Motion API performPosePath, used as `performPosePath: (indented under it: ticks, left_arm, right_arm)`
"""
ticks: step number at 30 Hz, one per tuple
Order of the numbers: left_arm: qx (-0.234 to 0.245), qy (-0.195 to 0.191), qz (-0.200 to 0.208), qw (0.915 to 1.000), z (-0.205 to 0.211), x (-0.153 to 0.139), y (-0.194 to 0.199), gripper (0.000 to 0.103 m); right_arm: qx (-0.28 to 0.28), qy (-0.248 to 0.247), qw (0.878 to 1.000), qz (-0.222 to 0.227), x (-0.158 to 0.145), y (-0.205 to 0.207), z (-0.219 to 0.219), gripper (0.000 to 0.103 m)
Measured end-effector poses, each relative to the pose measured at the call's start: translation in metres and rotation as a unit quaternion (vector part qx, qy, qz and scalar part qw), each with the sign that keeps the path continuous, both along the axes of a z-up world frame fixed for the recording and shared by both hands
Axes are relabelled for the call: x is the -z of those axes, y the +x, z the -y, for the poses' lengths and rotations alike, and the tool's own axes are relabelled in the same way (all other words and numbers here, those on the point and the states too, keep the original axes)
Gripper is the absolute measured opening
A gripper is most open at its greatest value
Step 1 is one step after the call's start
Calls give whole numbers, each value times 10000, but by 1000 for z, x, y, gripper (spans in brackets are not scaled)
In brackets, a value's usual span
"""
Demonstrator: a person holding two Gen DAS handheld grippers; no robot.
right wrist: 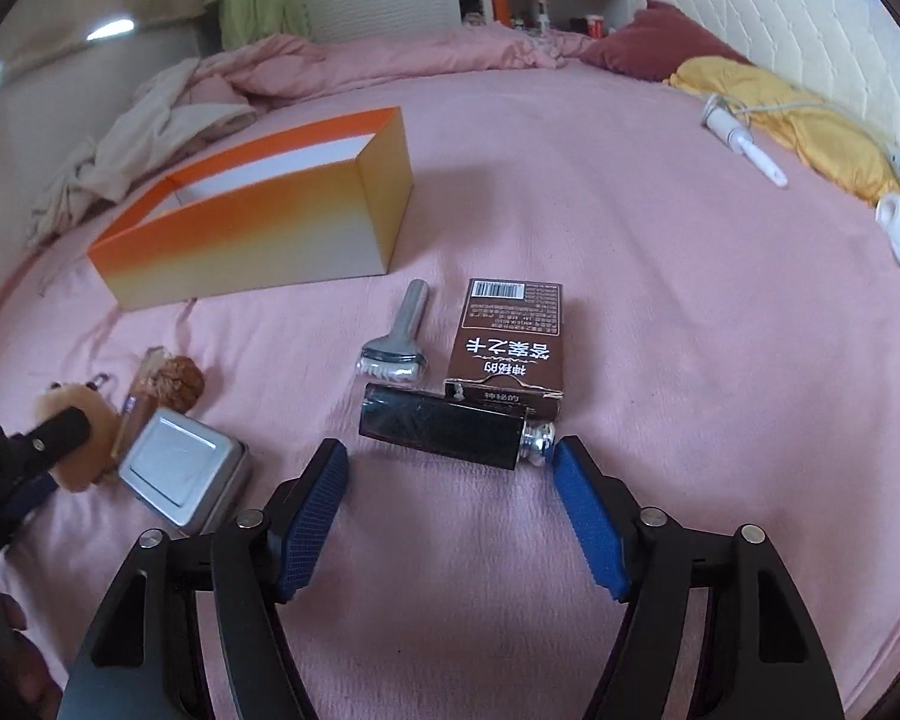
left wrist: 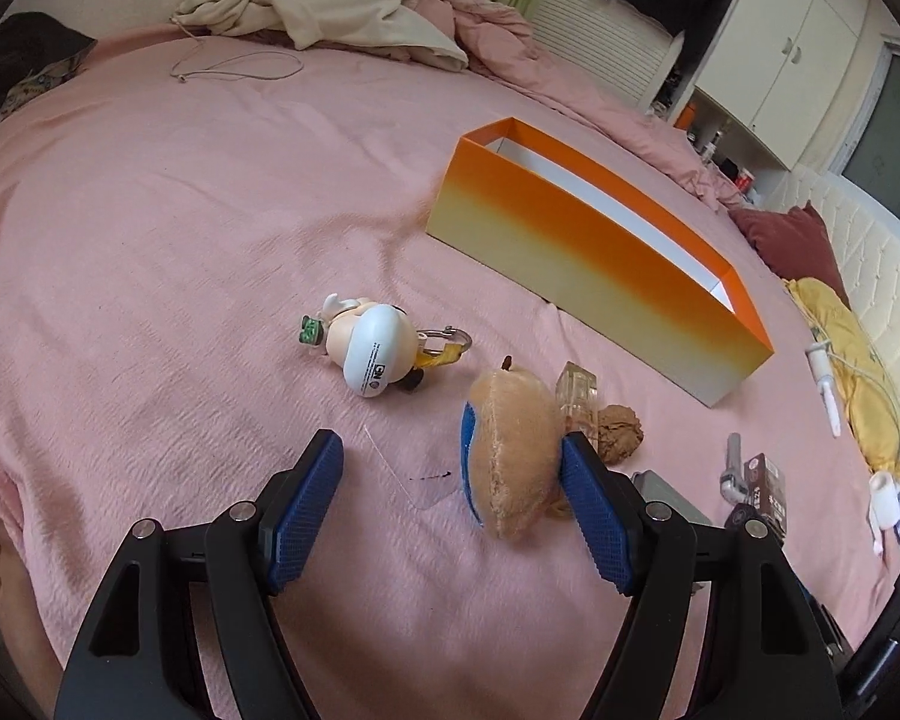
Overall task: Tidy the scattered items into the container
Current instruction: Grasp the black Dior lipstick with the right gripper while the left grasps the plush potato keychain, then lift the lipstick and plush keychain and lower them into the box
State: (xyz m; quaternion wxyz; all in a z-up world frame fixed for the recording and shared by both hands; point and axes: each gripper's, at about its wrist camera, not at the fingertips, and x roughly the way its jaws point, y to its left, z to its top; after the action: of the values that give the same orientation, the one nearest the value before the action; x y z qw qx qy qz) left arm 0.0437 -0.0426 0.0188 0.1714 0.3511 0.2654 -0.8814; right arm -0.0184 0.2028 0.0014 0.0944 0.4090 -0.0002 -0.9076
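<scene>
Both grippers gape empty: my left gripper (left wrist: 450, 480) beside the soft, light plush toy (left wrist: 513, 456), which I judge squeezable mid-body, the orange box (left wrist: 570, 240) well beyond; right gripper (right wrist: 450, 510) nearing the black bottle (right wrist: 444, 425).

My left black two-finger gripper (left wrist: 450, 468) has matte plastic arms with triangular cut-outs, silver round pivot pins, and blue cross-hatched textured pads (left wrist: 303, 516) lining the fingers. My right black two-finger gripper (right wrist: 450, 477) is built the same: matching blue textured pads (right wrist: 591, 519), silver pins, dark frames.
</scene>
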Motion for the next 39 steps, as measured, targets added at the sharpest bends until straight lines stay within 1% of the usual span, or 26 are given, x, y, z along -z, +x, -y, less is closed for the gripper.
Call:
performPosePath:
  ticks: [1,2,3,4,6,7,9,10,13,16,17,20,21,22,23,24,25,28,30,31,32,34,35,37,39]
  left_arm:
    - [8,52,-68,10000,-1,1,2,67]
    - [26,105,-105,9999,-2,2,2,54]
    - [40,146,-96,9998,-2,4,2,52]
    - [35,143,-85,9999,-2,4,1,51]
    - [1,109,-105,9999,-4,-1,1,44]
    - [-17,96,-117,9999,-4,-4,1,38]
    - [-21,137,-247,9996,-6,-12,1,36]
    - [0,154,-320,9994,-8,-16,2,35]
    - [131,118,-431,9989,-13,-23,0,35]
    - [204,49,-420,9989,-17,-24,0,35]
    - [189,113,-450,9987,-15,-24,1,35]
    - [94,331,-549,9979,-9,-25,3,35]
    - [65,381,-574,9976,-7,-26,3,35]
    - [46,435,-593,9973,-5,-27,3,35]
    - [27,505,-616,9968,-3,-28,2,35]
    - [4,580,-644,9962,-1,-28,2,35]
    - [-21,658,-671,9956,1,-28,2,35]
    - [-82,832,-695,9941,3,-27,2,35]
    - [-76,886,-695,9936,3,-26,1,35]
    - [-63,876,-688,9938,3,-26,0,35]
    - [-52,852,-678,9940,2,-26,0,35]
    - [-32,820,-657,9945,2,-25,-1,35]
    - [-31,835,-642,9944,2,-24,-2,35]
    - [-39,854,-615,9944,2,-23,-2,35]
    - [-19,817,-607,9948,1,-24,-2,35]
  right_arm:
    - [85,-45,10000,-16,0,1,-2,53]
    - [171,-91,9998,-31,-1,1,-4,41]
    - [222,-133,9997,-38,-1,1,-6,30]
    - [216,-170,9996,-31,-2,1,-8,27]
    - [203,-245,9995,-16,-3,0,-11,16]
    - [197,-283,9994,-8,-3,0,-13,13]
    - [220,-495,9985,35,-5,-1,-20,5]
    - [242,-643,9976,58,-6,-1,-24,4]
    - [245,-952,9951,96,-7,-2,-32,4]
    - [190,-1056,9942,62,-10,-2,-35,3]
    - [171,-1124,9935,48,-11,-2,-36,4]
    - [113,-1527,9882,9,-14,0,-42,9]
    - [97,-1722,9850,48,-14,-1,-45,23]
    - [88,-1934,9810,126,-13,-3,-47,35]
    - [60,-2147,9765,202,-12,-5,-50,57]
    - [-3,-2315,9724,275,-11,-8,-51,61]
    - [-69,-2327,9720,312,-10,-9,-50,61]
    - [-292,-2005,9790,205,-16,-12,-40,60]
    - [-448,-1878,9810,209,-17,-17,-33,60]
    - [-553,-1893,9800,264,-17,-19,-30,60]
    - [-718,-2014,9762,361,-16,-20,-27,60]
    - [-1020,-2158,9698,511,-13,-21,-19,53]
    - [-1110,-2021,9718,491,-13,-18,-12,44]
    - [-1291,-1744,9751,450,-13,-12,0,42]
    - [-1278,-1466,9805,286,-14,-7,8,42]
